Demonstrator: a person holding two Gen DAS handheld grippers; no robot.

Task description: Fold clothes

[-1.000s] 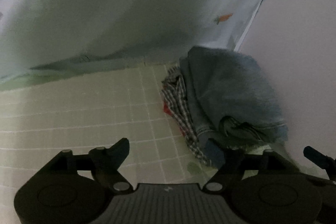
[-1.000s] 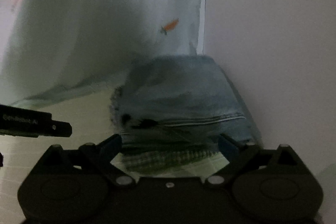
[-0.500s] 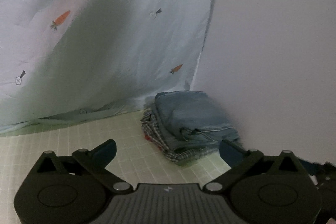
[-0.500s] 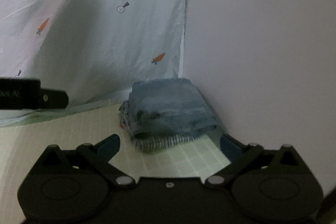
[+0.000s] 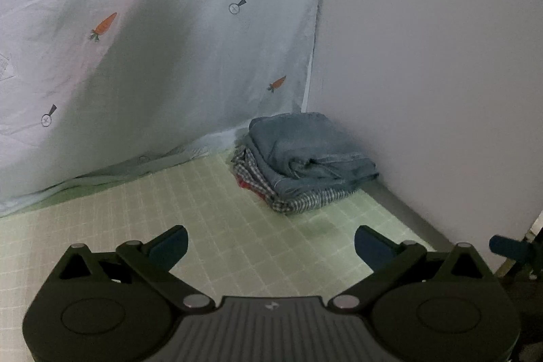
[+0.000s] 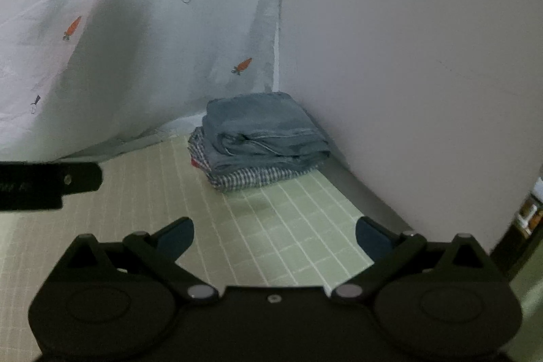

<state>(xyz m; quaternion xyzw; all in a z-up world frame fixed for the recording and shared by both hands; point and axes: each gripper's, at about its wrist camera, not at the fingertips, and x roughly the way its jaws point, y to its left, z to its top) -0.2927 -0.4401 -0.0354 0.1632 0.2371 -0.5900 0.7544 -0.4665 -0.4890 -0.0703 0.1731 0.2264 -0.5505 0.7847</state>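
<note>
Both grippers, left (image 5: 269,246) and right (image 6: 273,238), gape empty as we face a folded stack (image 5: 302,172) in the mat's (image 5: 210,226) corner; no unfolded garment shows, so folding seems done.

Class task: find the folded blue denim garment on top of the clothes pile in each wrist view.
Left wrist: folded blue denim garment, right of centre, atop the checked fabric.
Right wrist: same garment, near centre.
Shared landmark: orange carrot print on the pale sheet, just above the pile.
</note>
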